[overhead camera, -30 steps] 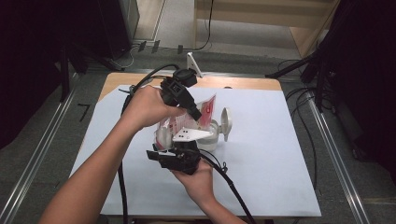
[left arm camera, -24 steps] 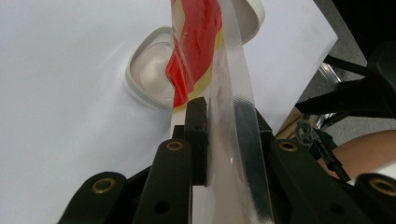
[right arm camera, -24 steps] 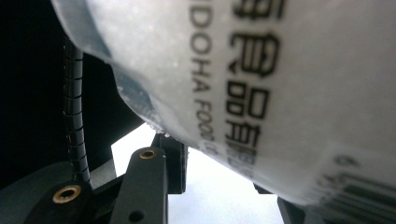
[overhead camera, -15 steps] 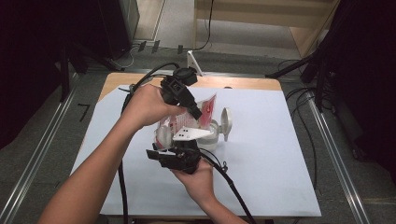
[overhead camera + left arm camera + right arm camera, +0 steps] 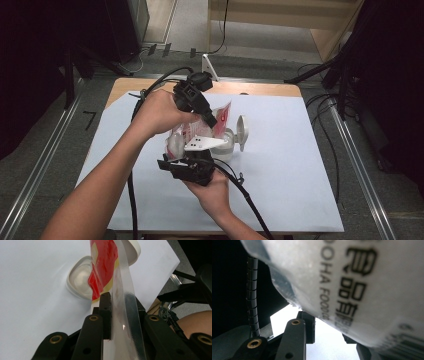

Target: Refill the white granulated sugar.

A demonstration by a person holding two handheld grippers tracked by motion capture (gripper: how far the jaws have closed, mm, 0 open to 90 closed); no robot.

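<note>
A plastic bag [image 5: 222, 116], red-printed with a clear edge, hangs tilted over a white container [image 5: 228, 148] whose flip lid [image 5: 242, 132] stands open. My left gripper [image 5: 212, 122] comes down from above, shut on the bag's clear edge [image 5: 122, 290]. In the left gripper view the open container [image 5: 78, 281] lies just below the bag [image 5: 103, 262]. My right gripper [image 5: 200, 150] is at the bag's lower end, held from the near side. The printed bag [image 5: 367, 285] lies across my right gripper [image 5: 328, 325] and hides one jaw, so its grip is unclear.
A white sheet [image 5: 290, 165] covers the table, with free room to the right and left. Cables [image 5: 250, 200] trail from both grippers toward the near edge. A small white stand [image 5: 209, 65] sits at the far edge. Metal rails [image 5: 360, 165] flank the table.
</note>
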